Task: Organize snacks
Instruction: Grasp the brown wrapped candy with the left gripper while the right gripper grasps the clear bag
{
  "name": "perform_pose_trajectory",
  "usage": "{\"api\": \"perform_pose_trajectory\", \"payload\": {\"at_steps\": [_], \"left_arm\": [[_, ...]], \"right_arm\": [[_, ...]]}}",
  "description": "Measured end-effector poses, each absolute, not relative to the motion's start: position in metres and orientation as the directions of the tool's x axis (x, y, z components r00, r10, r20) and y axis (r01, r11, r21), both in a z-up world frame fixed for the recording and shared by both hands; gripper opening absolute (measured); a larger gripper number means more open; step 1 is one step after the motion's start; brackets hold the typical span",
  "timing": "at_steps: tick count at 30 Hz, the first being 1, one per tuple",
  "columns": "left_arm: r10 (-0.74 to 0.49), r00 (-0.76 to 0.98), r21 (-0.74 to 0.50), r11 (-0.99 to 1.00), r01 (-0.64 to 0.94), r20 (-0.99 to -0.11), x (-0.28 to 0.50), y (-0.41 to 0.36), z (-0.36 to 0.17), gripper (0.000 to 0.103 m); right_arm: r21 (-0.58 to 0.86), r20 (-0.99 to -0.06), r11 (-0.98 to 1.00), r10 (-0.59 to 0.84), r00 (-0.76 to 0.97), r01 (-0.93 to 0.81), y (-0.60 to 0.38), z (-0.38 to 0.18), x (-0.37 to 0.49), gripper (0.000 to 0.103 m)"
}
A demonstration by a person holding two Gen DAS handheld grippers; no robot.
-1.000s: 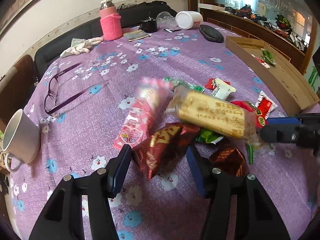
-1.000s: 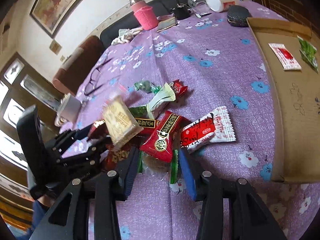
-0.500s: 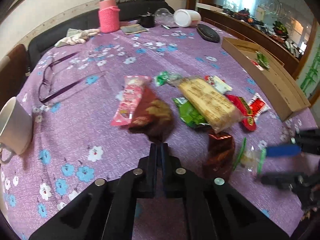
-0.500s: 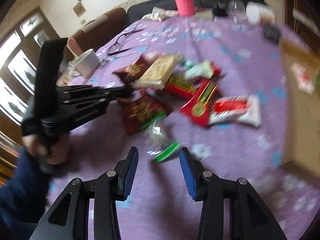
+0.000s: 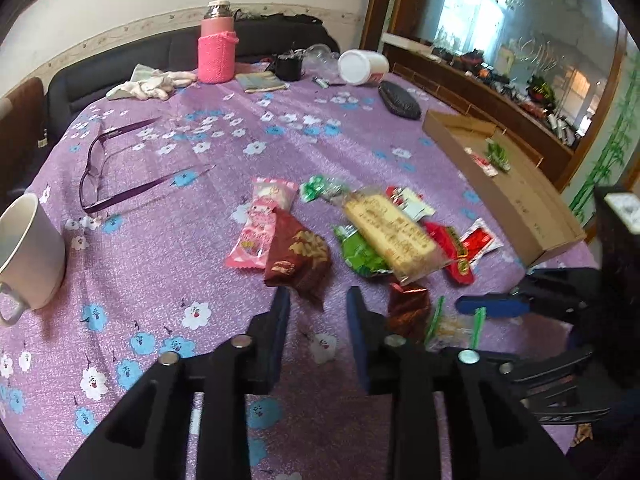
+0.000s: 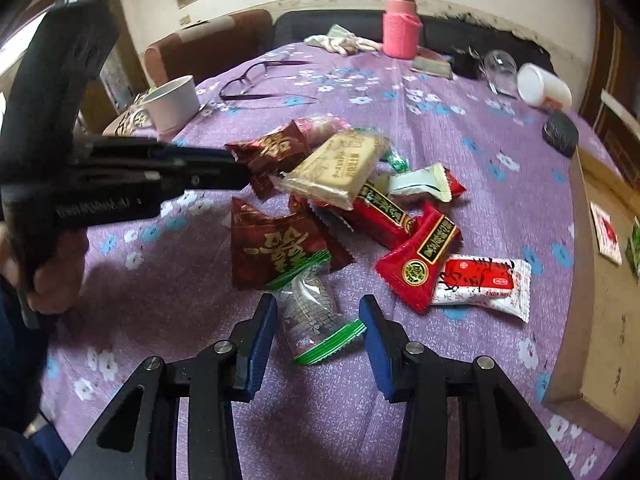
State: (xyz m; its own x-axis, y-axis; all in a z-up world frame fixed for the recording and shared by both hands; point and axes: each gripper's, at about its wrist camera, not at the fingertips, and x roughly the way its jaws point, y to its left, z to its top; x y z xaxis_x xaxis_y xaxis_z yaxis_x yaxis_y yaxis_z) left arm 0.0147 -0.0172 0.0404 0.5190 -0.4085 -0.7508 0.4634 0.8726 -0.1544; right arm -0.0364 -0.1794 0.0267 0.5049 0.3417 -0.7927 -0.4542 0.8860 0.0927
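A: Purple cloth with white and blue flowers covers the whole table (image 5: 168, 264). Along the right edge of the left-wrist frame lies a shallow cardboard tray (image 5: 532, 216) with a red-and-white packet and a green one inside.

B: And the snack pile (image 6: 360, 200)?

A: Mid-frame in both views, on the cloth, apart from the tray. A tan biscuit pack (image 6: 340, 164) lies on top of the red and green wrappers; two dark maroon packets (image 6: 276, 248) sit at the pile's left, a red-and-white sachet (image 6: 480, 284) at its lower right. The printing on them is too small or skewed to read.

B: Around it?

A: A pink-sleeved flask (image 5: 216, 44) at the top, a toppled white tub (image 5: 362, 66), purple glasses (image 5: 116, 168) upper left, a white mug (image 5: 28, 248) at the left edge.

B: The grippers?

A: The left gripper (image 5: 318, 300) is opening, its blue pads beside the tip of a maroon packet, pinching nothing. The right gripper (image 6: 318, 312) is closing, with a clear green-ended packet (image 6: 316, 312) between its pads, not yet pressed.
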Motion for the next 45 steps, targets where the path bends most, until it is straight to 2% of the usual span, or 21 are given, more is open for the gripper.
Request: {"api": "perform_pose_trajectory", "payload": {"at_steps": [2,3,6,8,16,18,19,20,25,34,45], "left_arm": [[-0.441,0.508,-0.176,0.855,0.487,-0.74,0.012,-0.019,0.043,0.043],[-0.456,0.501,-0.18,0.845,0.504,-0.736,0.01,-0.021,0.043,0.044],[-0.473,0.492,-0.163,0.821,0.547,-0.73,0.003,-0.031,0.044,0.048],[-0.482,0.481,-0.146,0.801,0.58,-0.732,-0.002,-0.04,0.043,0.06],[-0.423,0.47,-0.082,0.804,0.589,-0.775,-0.001,-0.07,0.027,0.06],[-0.4,0.453,-0.073,0.808,0.584,-0.797,0.002,-0.078,0.02,0.049],[-0.386,0.441,-0.065,0.807,0.587,-0.81,0.002,-0.08,0.016,0.03],[-0.373,0.454,-0.044,0.808,0.587,-0.809,0.0,-0.082,0.015,0.028],[-0.381,0.456,-0.049,0.807,0.589,-0.804,-0.004,-0.079,0.016,0.028],[-0.47,0.501,-0.115,0.802,0.586,-0.727,-0.011,-0.065,0.04,0.028],[-0.485,0.494,-0.159,0.81,0.564,-0.721,-0.007,-0.059,0.043,0.028]], "right_arm": [[0.125,-0.78,0.877,0.376,0.5,-0.464,-0.184,0.029,-0.038,0.031],[0.142,-0.771,0.873,0.393,0.501,-0.466,-0.187,0.03,-0.038,0.027],[0.198,-0.758,0.877,0.42,0.498,-0.438,-0.199,0.031,-0.035,0.023],[0.266,-0.743,0.877,0.451,0.494,-0.401,-0.212,0.029,-0.029,0.021],[0.381,-0.676,0.869,0.494,0.547,-0.315,-0.239,0.035,-0.025,0.021],[0.403,-0.66,0.864,0.504,0.557,-0.303,-0.243,0.037,-0.025,0.021],[0.411,-0.655,0.861,0.508,0.56,-0.299,-0.246,0.038,-0.025,0.021],[0.421,-0.65,0.858,0.512,0.561,-0.295,-0.247,0.038,-0.024,0.021],[0.434,-0.642,0.853,0.518,0.566,-0.289,-0.249,0.038,-0.025,0.021],[0.455,-0.592,0.829,0.555,0.584,-0.327,-0.251,0.046,-0.029,0.021],[0.497,-0.556,0.818,0.557,0.617,-0.289,-0.266,0.05,-0.031,0.021]]}}
